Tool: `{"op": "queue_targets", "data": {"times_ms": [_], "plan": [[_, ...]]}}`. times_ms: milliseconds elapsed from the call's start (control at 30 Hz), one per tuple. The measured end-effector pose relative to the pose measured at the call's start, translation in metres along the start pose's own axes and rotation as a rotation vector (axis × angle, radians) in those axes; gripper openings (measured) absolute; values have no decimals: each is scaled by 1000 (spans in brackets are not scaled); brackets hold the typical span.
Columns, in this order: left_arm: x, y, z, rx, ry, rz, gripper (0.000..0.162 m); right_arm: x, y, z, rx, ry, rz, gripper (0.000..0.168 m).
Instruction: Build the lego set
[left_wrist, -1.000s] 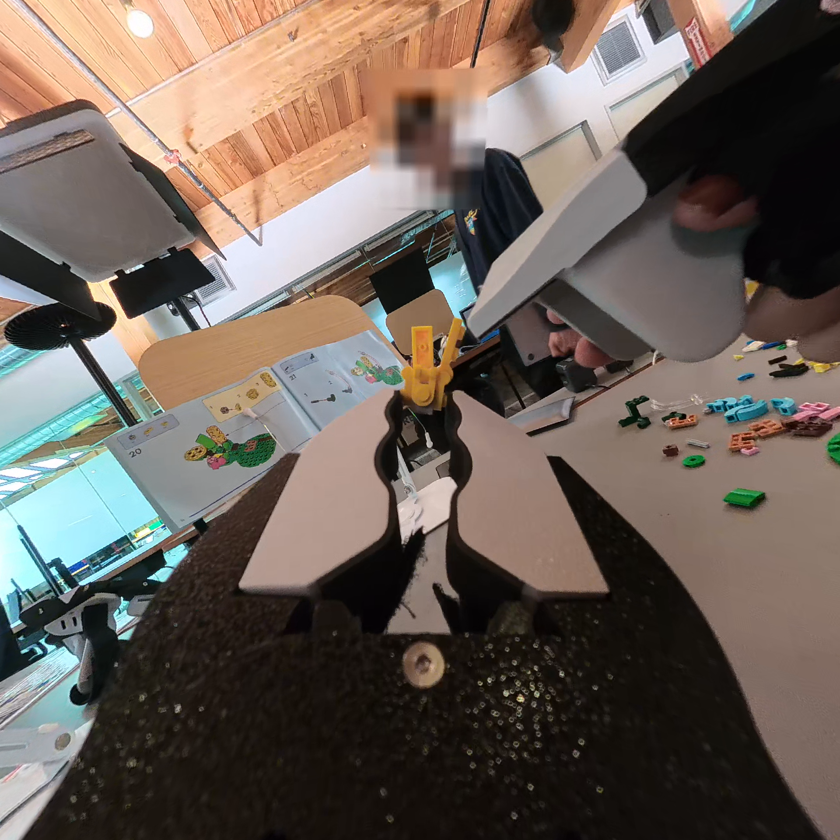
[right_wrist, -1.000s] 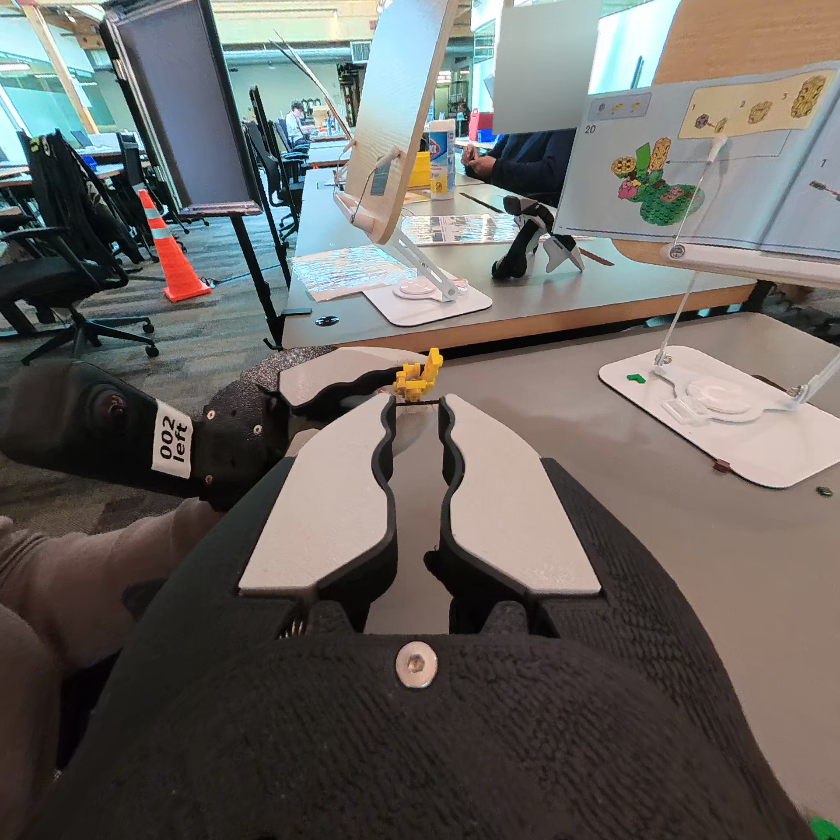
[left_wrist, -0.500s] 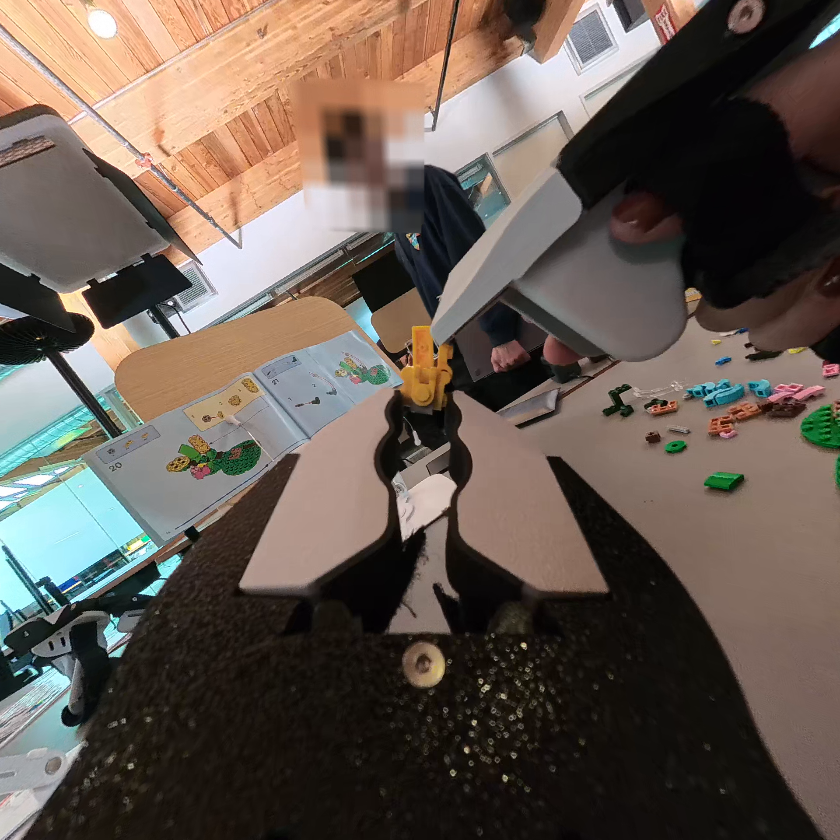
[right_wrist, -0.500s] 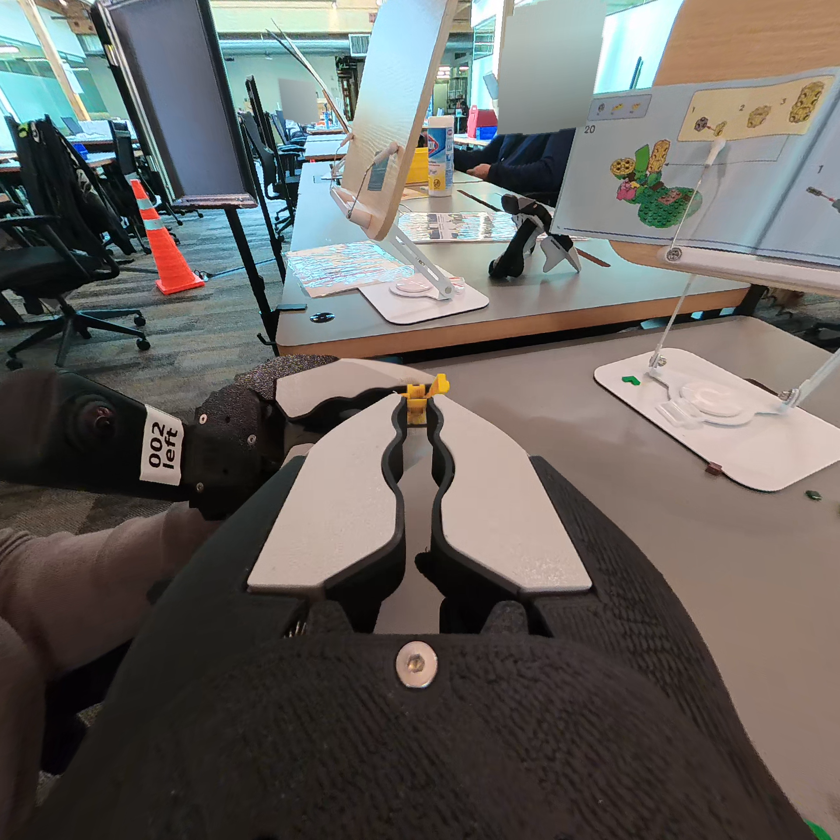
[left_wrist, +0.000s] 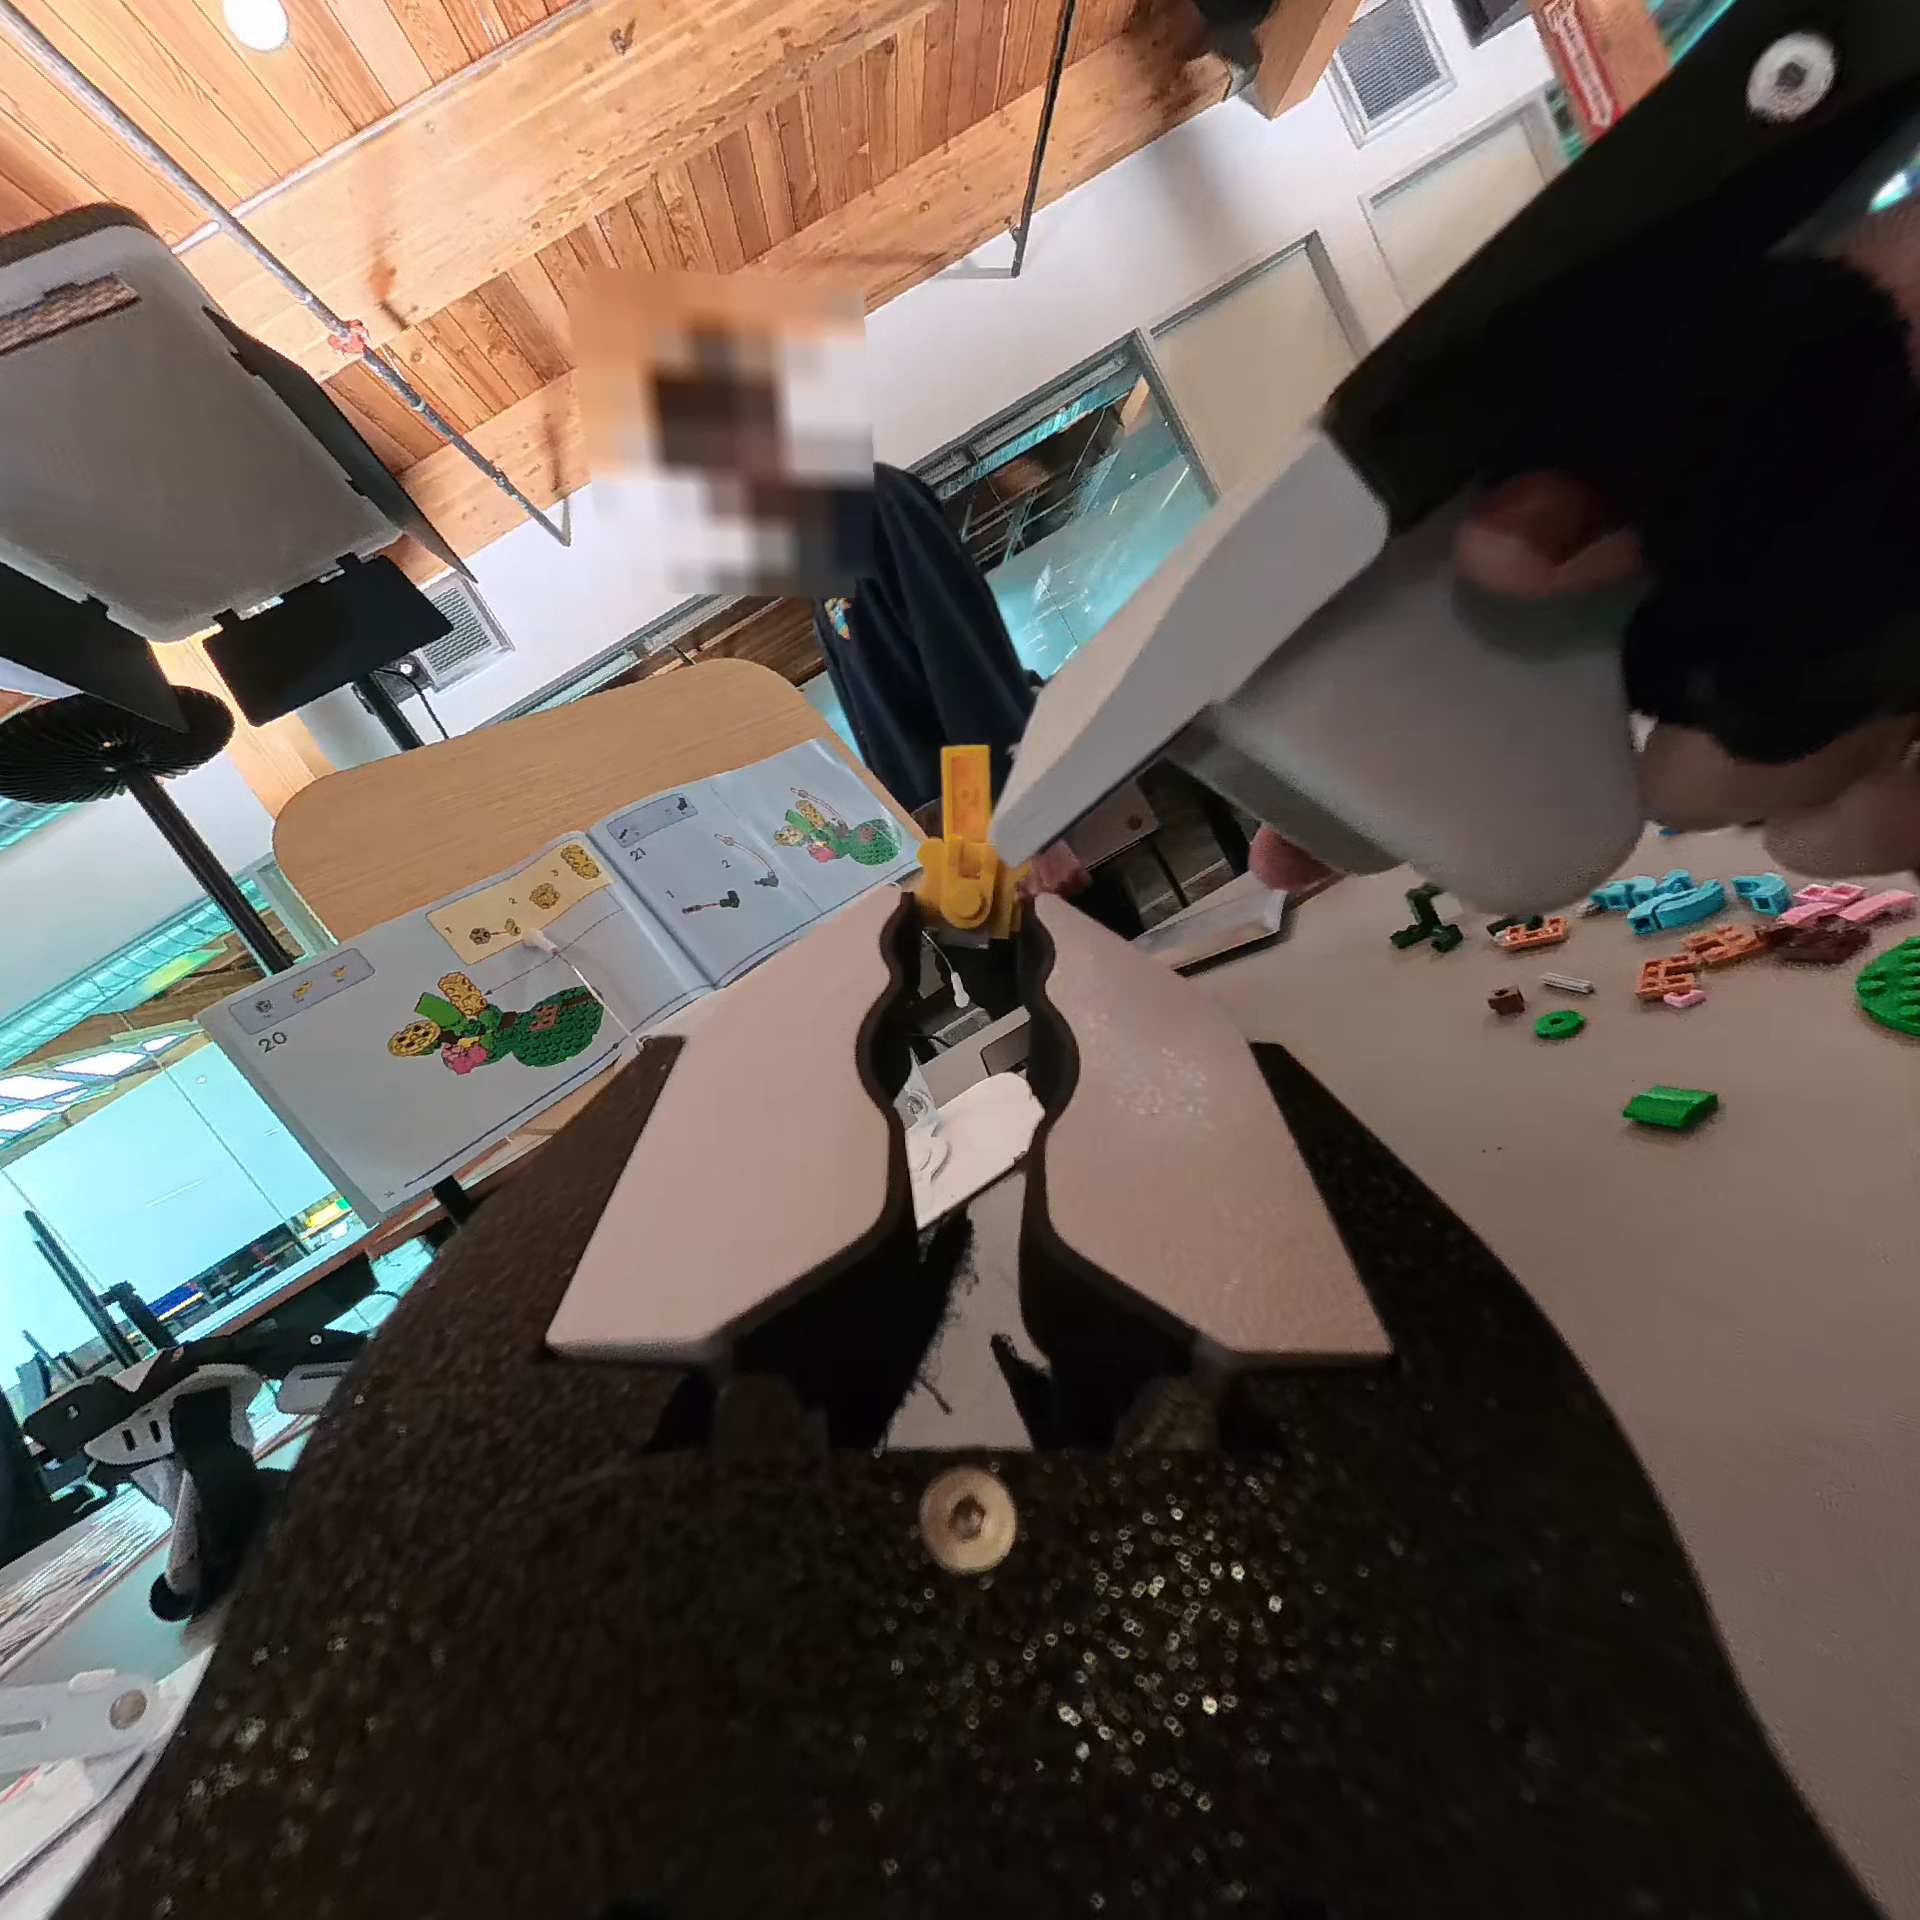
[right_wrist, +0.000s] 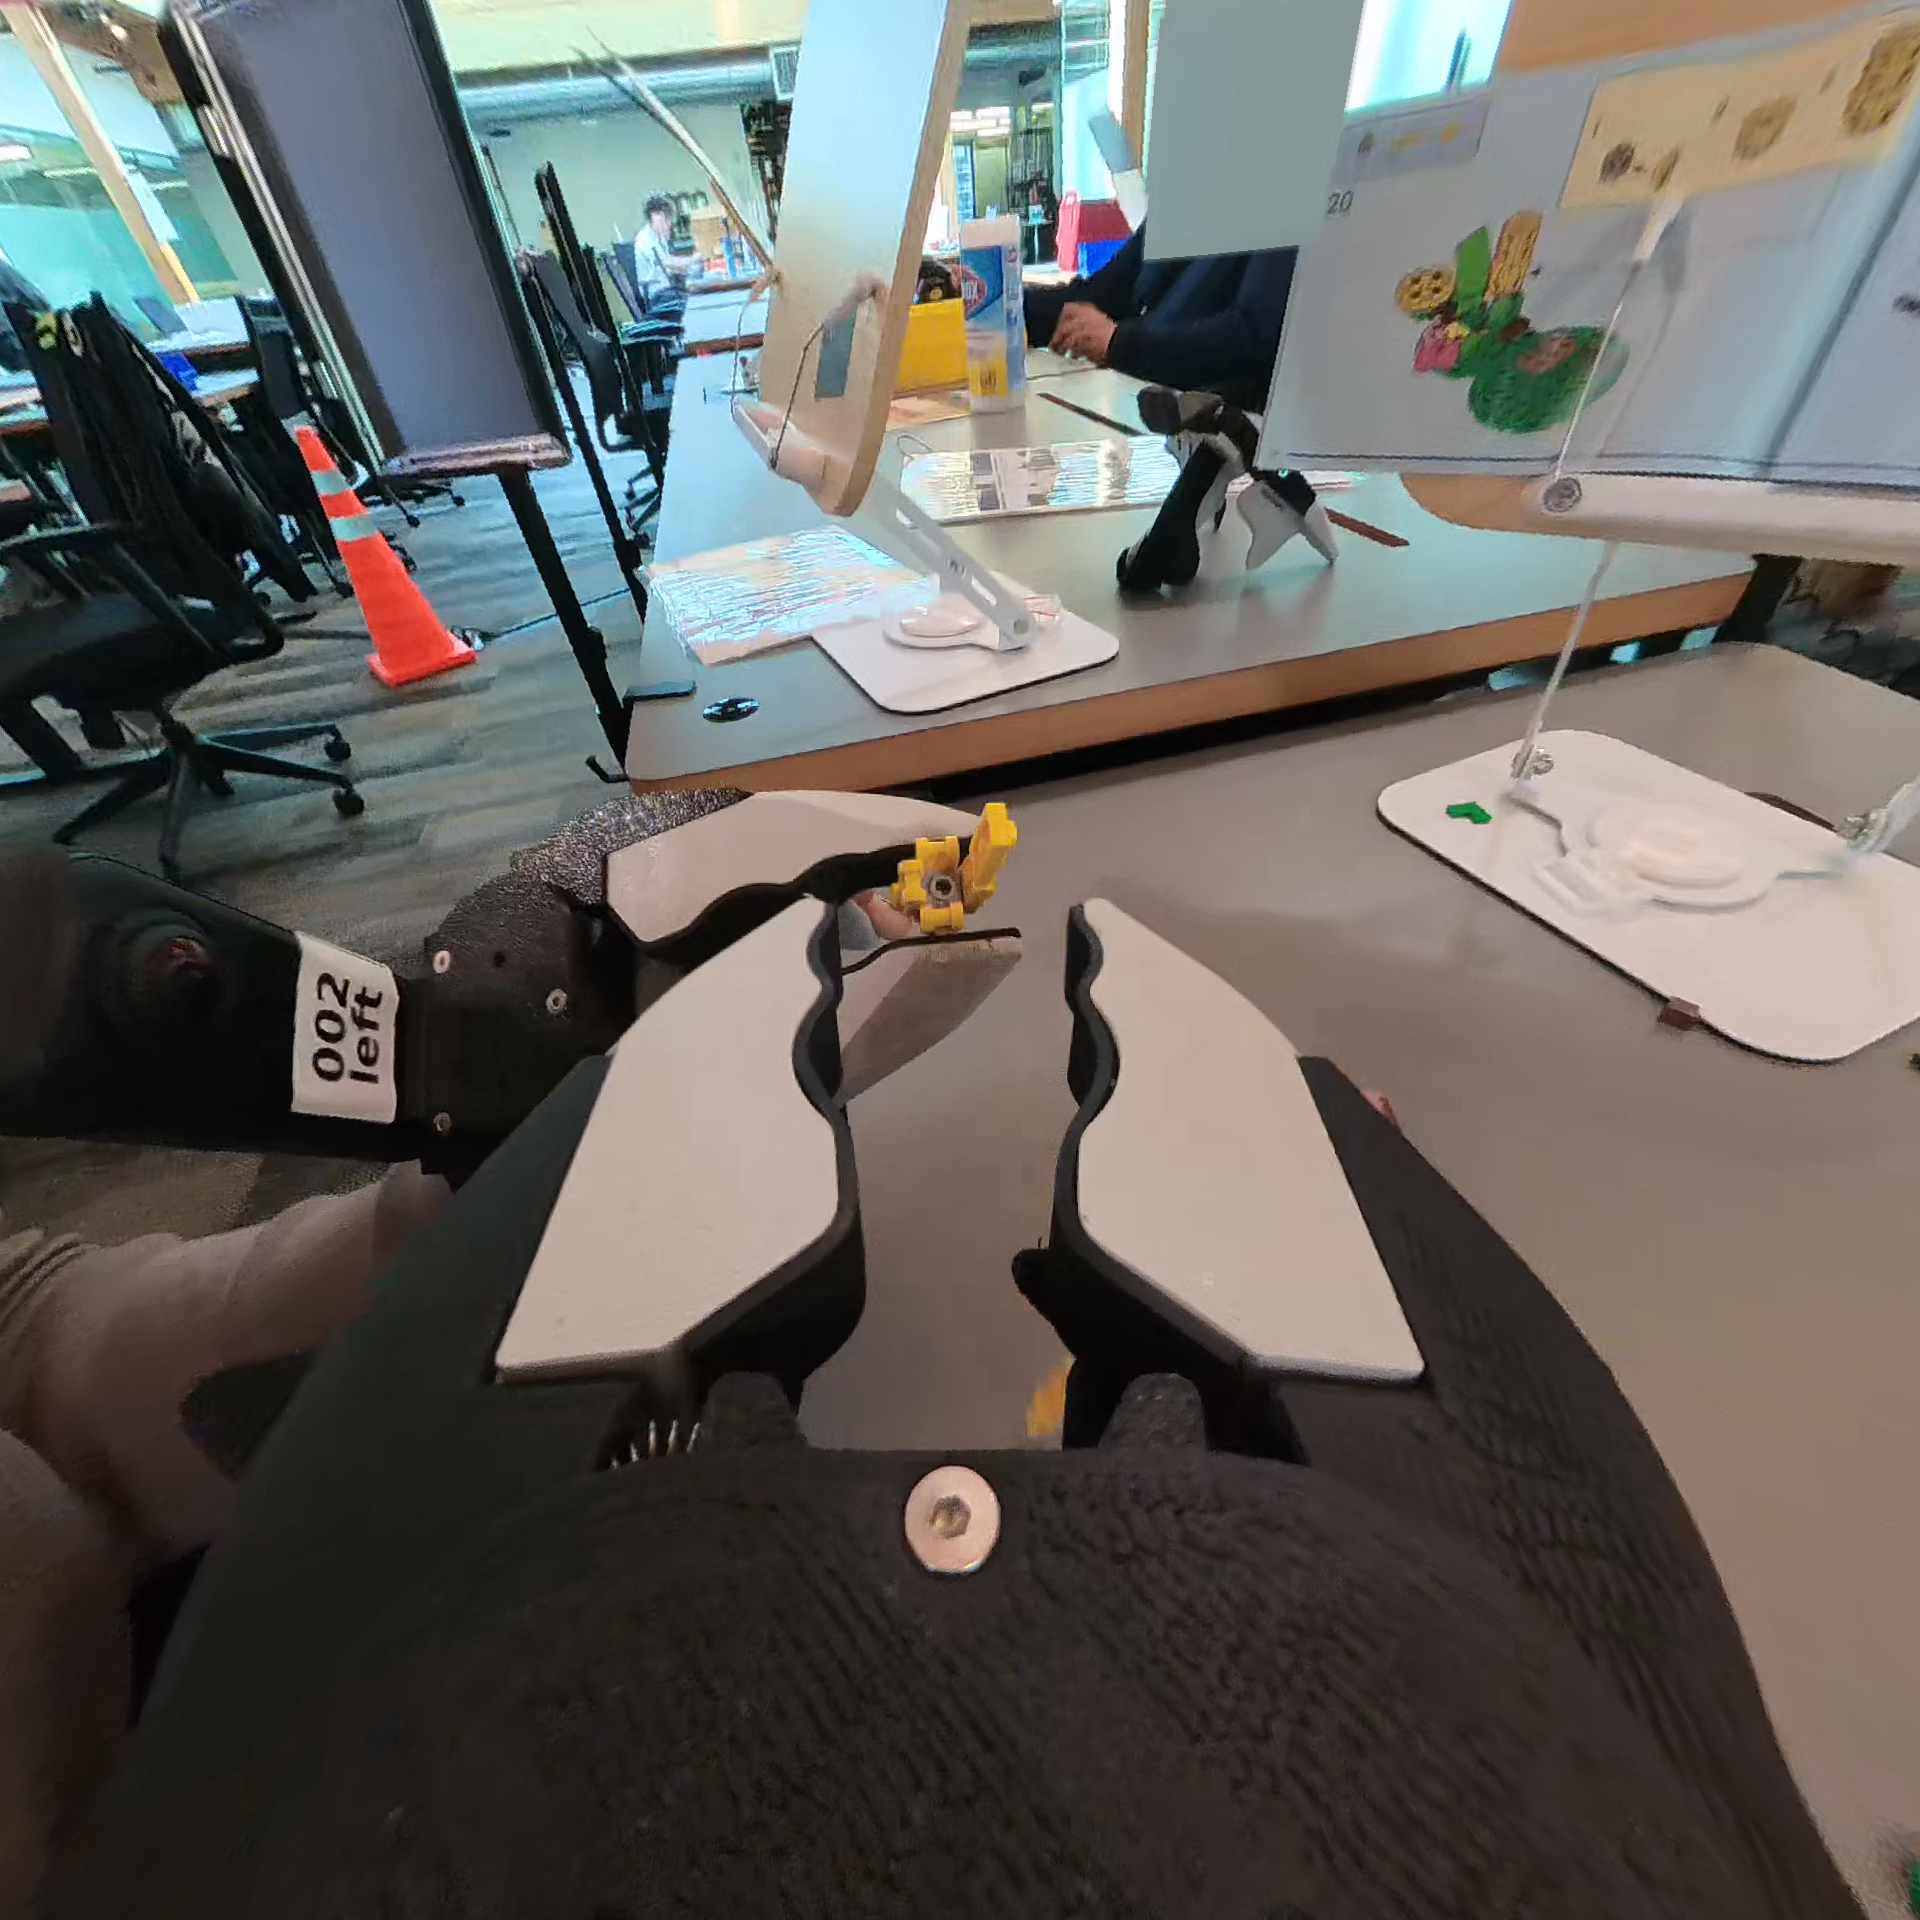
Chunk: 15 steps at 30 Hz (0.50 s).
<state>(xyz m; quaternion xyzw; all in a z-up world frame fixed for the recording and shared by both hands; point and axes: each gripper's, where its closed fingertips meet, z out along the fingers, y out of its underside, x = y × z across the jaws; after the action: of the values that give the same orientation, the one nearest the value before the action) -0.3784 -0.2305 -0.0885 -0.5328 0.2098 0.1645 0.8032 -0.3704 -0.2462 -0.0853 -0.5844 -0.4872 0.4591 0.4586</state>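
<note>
My left gripper is shut on a small yellow lego assembly and holds it up above the grey table. The assembly has a flat yellow piece sticking up from it. My right gripper is open and empty, just behind the assembly, with the left gripper coming in from the left. In the left wrist view one right finger reaches down from the upper right, its tip right next to the yellow piece.
An open instruction booklet rests on a stand with a white base. Several loose bricks, a green brick and a green round plate lie to the right. A person sits behind. Another desk stands beyond. Only a small space, under 4 cm, lies between the two pairs of fingers.
Half a second ago my right gripper was closed around the yellow assembly. It has now opened wide and drawn back slightly. My left gripper keeps its hold on it.
</note>
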Motion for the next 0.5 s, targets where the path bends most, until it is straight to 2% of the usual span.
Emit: {"op": "queue_targets", "data": {"times_ms": [100, 500], "plan": [[3, -2, 0, 5, 10, 20, 17, -1, 0, 2, 3, 5, -21, 27], [7, -1, 1, 6, 30, 43, 17, -1, 4, 6, -54, -14, -39, 18]]}}
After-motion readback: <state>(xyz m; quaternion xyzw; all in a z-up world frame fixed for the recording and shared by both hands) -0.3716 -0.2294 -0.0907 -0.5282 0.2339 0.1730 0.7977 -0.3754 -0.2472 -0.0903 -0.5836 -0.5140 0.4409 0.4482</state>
